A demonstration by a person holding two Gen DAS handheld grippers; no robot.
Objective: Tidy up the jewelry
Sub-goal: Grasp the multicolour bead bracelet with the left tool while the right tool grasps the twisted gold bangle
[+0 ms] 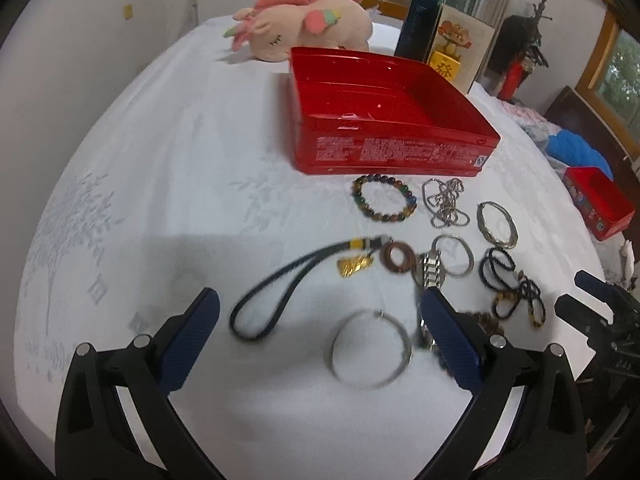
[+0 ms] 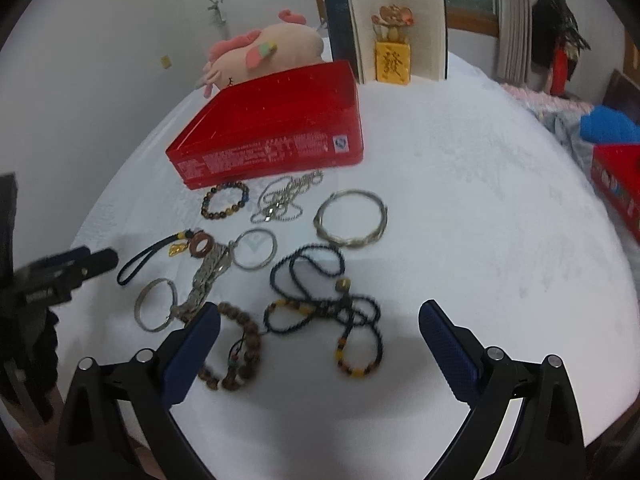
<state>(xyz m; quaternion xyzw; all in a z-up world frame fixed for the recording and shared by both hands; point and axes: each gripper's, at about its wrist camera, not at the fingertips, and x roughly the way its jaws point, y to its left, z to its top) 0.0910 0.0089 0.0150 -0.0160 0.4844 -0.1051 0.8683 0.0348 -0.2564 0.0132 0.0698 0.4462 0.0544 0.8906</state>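
An open red box (image 1: pixel 400 100) (image 2: pixel 280 128) lies on the white tablecloth, with nothing visible in it. Jewelry is spread in front of it: a coloured bead bracelet (image 1: pixel 384 197) (image 2: pixel 225 201), a silver chain (image 1: pixel 445 200) (image 2: pixel 284 198), silver bangles (image 1: pixel 371 347) (image 2: pixel 155 309) (image 2: pixel 351 218), a black cord with a gold charm (image 1: pixel 280 288) (image 2: pixel 152 258), a watch (image 1: pixel 430 270), black bead necklaces (image 2: pixel 320 300) and a brown bead bracelet (image 2: pixel 240 356). My left gripper (image 1: pixel 318 300) hangs open above the nearest bangle. My right gripper (image 2: pixel 320 312) hangs open above the black necklaces.
A pink plush toy (image 1: pixel 308 24) (image 2: pixel 264 52) and an upright card with a figurine (image 2: pixel 394 52) stand behind the box. A second red box (image 1: pixel 600 200) sits at the table's right edge. The right half of the cloth (image 2: pixel 500 200) is bare.
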